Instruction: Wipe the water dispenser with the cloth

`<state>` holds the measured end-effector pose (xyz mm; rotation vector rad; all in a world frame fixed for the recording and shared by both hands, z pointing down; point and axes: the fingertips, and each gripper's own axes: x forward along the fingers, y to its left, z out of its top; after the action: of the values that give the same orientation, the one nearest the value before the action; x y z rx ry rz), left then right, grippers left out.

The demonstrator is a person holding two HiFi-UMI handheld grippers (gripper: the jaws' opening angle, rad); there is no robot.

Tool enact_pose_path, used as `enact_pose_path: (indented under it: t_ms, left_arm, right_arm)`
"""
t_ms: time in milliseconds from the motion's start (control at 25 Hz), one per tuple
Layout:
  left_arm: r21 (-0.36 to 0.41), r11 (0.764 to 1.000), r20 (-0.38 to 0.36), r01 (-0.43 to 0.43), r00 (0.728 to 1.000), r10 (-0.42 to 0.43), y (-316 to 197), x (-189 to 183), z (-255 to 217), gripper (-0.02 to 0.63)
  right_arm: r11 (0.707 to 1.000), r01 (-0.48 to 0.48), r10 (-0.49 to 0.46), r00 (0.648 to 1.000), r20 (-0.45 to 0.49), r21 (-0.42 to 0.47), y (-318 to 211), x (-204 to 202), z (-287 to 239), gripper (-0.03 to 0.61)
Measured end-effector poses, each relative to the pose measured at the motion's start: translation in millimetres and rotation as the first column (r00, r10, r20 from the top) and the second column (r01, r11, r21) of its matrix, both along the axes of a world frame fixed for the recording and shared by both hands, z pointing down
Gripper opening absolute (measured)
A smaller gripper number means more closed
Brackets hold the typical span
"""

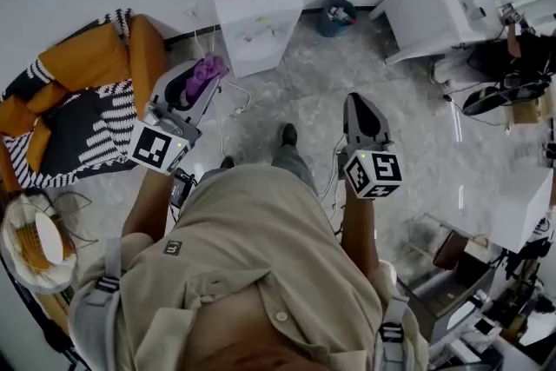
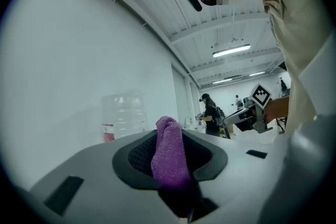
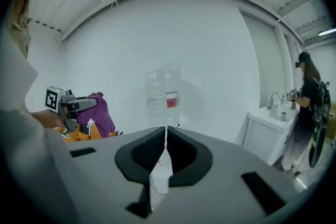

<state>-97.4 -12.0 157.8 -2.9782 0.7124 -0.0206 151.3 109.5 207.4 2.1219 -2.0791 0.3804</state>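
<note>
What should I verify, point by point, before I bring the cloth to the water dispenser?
1. Cloth gripped: ok. The left gripper is shut on the purple cloth.
2. Cloth reaches past the jaws: ok. A fold stands out beyond the tips.
3. Right gripper free: ok. Its jaws are together with nothing between them.
4. Cloth on the water dispenser: not ok. The dispenser stands ahead by the wall, apart from both grippers.
5. Way ahead safe: not ok. Cables lie on the floor in front of the dispenser, so step with care.
6. Cloth damp or dry: cannot tell.
</note>
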Motion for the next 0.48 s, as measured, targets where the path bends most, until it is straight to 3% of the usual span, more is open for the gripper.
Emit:
enact_pose_path:
  t_ms: [240,480]
  left_arm:
    - [-0.049,0.971,0.009,0.234,0.972,-0.234,-58,27,23,0.124]
    - [-0.088,0.901,0.007,0.424,0.905,-0.425,-104,42,74,0.124]
  right_arm:
    - [0.98,0.199,-0.199,0.98,-0.022,-0.03,-95,52,4,0.028]
    - [0.94,0.318,-0.326,0.944,-0.051,-0.122,-144,89,38,0.028]
